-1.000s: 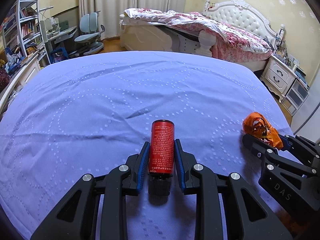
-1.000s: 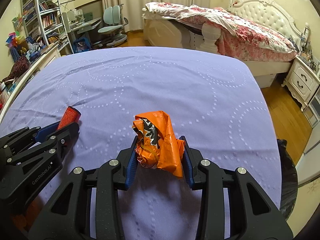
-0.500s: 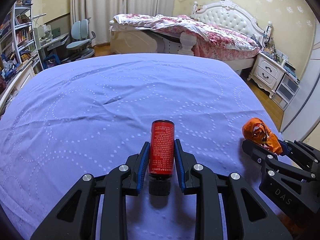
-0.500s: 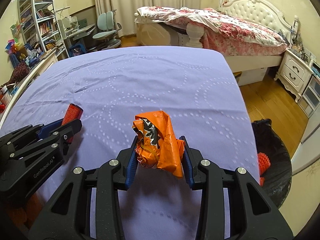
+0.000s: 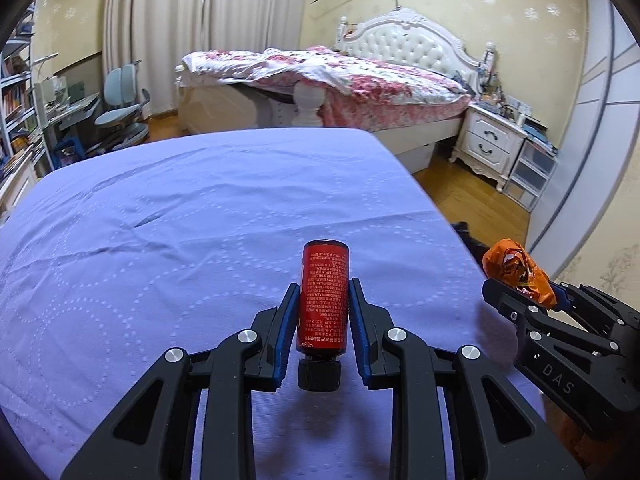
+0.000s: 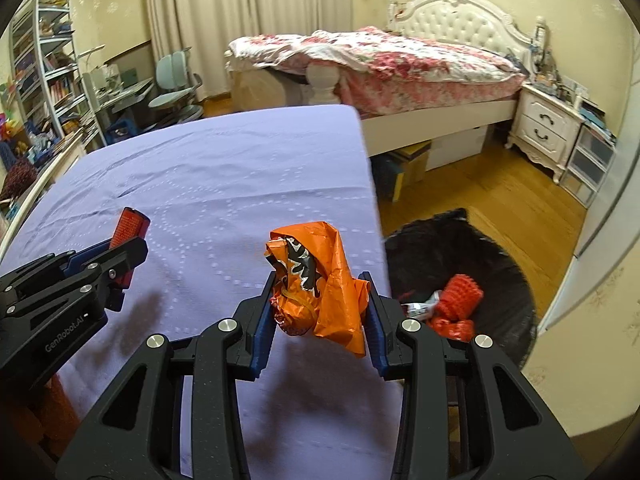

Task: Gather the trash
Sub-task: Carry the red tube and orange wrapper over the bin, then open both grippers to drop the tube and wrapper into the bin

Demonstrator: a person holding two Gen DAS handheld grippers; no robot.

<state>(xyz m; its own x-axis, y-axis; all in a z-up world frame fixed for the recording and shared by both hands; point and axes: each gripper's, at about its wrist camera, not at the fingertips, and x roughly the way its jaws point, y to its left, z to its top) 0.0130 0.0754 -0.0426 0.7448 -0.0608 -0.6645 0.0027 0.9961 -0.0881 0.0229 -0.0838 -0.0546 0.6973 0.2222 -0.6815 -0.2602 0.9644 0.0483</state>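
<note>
Carrying the last visible litter, the left gripper (image 5: 323, 312) clamps a red bottle (image 5: 323, 295) and the right gripper (image 6: 319, 304) a crumpled orange wrapper (image 6: 320, 286), both over the purple bedspread (image 6: 224, 184), undropped, near the black trash bag (image 6: 500, 264) already holding red scraps.

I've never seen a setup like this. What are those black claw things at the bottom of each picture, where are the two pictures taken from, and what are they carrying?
They are hand-held grippers: a person holds one in each hand, and a wide-angle camera on each looks forward along its two fingers. One picture comes from the left gripper, the other from the right gripper; each also shows its partner at the edge. The left is clamped on a red bottle with a black cap. The right is clamped on a crumpled orange wrapper. Both hang over a purple bedsheet. Beside the bed stands a black trash bag, open, with red rubbish already inside.
</note>
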